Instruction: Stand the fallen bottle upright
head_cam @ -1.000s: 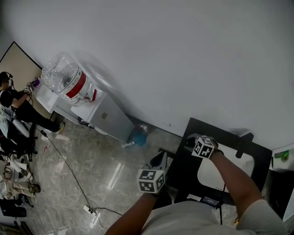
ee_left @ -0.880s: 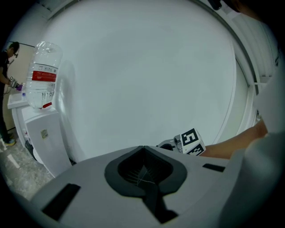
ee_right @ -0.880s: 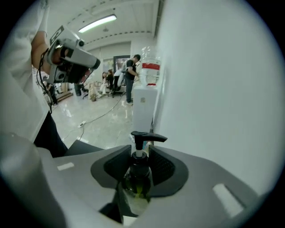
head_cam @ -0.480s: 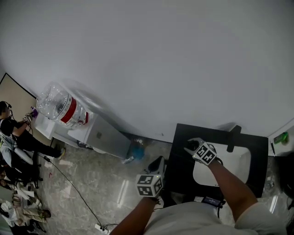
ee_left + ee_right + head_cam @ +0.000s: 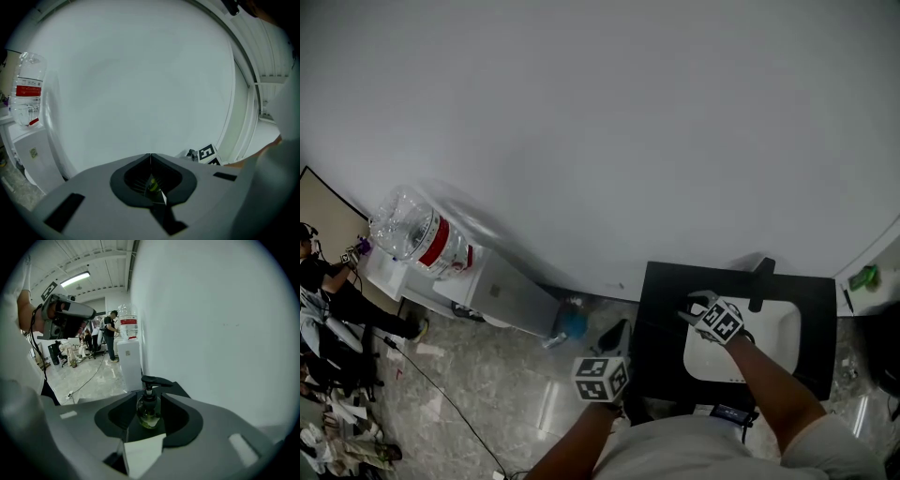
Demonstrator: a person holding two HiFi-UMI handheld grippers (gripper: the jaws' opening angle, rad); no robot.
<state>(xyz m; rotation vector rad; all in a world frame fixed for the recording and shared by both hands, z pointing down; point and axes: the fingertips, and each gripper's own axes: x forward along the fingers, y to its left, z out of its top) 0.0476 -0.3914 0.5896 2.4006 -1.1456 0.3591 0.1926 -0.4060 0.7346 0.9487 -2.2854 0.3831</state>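
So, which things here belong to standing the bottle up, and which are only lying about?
For the job: pump bottle, already upright; black table under it.
Lying about: water dispenser, its water jug, white tray, blue container on the floor, small green object.

The left gripper points at a white wall, jaws closed together, with a water jug at far left.

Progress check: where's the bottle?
Right gripper view: the pump bottle stands upright on the table between the right gripper's jaws, which have just been opening.
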